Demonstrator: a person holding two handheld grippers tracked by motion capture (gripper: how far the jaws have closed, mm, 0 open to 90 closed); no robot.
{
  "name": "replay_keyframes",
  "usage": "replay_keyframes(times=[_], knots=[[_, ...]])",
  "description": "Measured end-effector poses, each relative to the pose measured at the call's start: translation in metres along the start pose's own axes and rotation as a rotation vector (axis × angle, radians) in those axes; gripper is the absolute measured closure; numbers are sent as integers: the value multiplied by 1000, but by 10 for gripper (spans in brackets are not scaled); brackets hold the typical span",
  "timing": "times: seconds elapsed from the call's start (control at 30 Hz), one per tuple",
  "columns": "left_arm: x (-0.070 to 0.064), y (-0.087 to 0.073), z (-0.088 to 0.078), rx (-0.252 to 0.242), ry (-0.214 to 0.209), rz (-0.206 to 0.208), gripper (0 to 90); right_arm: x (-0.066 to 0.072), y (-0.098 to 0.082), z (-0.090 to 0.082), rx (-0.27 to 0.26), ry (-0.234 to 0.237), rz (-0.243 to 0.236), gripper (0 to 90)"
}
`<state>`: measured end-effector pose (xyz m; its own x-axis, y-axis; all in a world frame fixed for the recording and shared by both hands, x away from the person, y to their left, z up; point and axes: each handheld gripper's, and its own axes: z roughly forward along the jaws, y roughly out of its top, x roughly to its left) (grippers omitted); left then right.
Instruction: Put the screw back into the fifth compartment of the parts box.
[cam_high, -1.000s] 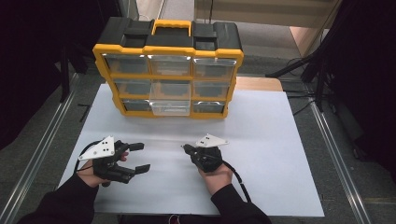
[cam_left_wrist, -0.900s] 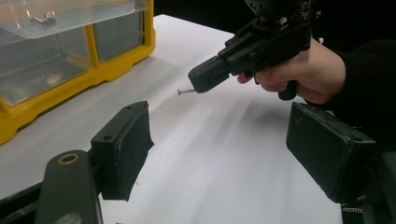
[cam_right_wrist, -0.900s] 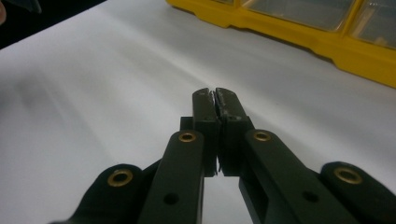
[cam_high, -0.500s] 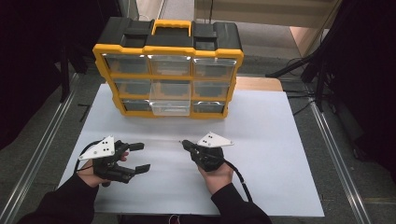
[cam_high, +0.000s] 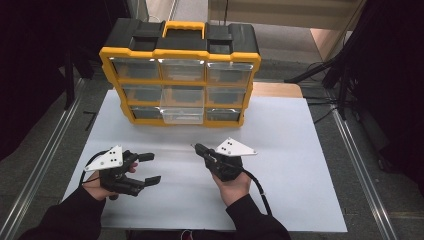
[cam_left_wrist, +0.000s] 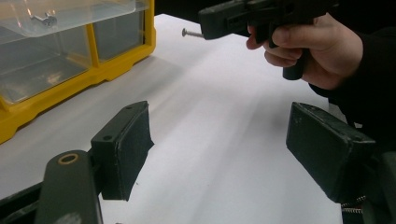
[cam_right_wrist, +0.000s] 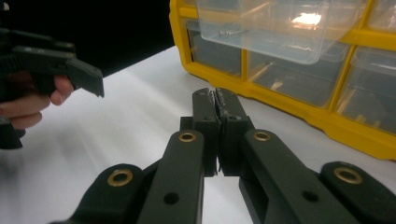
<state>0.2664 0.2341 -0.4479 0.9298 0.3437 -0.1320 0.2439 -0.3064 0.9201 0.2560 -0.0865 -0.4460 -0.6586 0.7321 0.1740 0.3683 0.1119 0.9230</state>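
Note:
A yellow and black organizer (cam_high: 131, 110) with clear drawers stands at the far end of the white mat (cam_high: 280, 150). Its lower middle drawer (cam_high: 182, 114) is pulled out, and a small screw (cam_right_wrist: 229, 31) lies inside it. My right gripper (cam_high: 196, 147) hovers over the mat in front of that drawer, jaws pressed together. The left gripper view shows a small flat-headed screw (cam_left_wrist: 191, 33) sticking out of the right gripper's tip (cam_left_wrist: 205, 24). My left gripper (cam_high: 156, 167) rests low on the mat at the left, wide open, with nothing between its pads (cam_left_wrist: 133, 149).
Metal rails run along both sides of the table. A wooden board (cam_high: 277, 90) sticks out behind the mat at the right. Bare mat lies between the grippers and the organizer and out to the right.
My right gripper has lifted a little and edged toward the organizer, still shut. The left gripper has stayed where it was.

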Motion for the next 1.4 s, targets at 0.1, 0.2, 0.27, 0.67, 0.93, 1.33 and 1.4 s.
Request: replay_keyframes(times=[0.1, 0.2, 0.27, 0.67, 0.93, 1.33, 1.4], knots=[[0, 0, 0, 0, -1, 0, 218, 2, 3, 1, -11, 6, -8, 897], [1, 0, -1, -1, 2, 0, 218, 5, 6, 2, -20, 13, -25, 897], [1, 0, -1, 3, 3, -3, 218, 6, 8, 2, -21, 17, -23, 896], [1, 0, -1, 3, 5, -3, 218, 7, 23, 5, -58, 18, -22, 897], [1, 0, -1, 3, 2, -10, 218, 9, 29, 7, -61, 12, -19, 897], [1, 0, -1, 7, 3, -12, 218, 7, 40, 7, -87, 6, -5, 897], [1, 0, -1, 7, 1, -16, 218, 7, 43, 7, -90, 5, -3, 897]])
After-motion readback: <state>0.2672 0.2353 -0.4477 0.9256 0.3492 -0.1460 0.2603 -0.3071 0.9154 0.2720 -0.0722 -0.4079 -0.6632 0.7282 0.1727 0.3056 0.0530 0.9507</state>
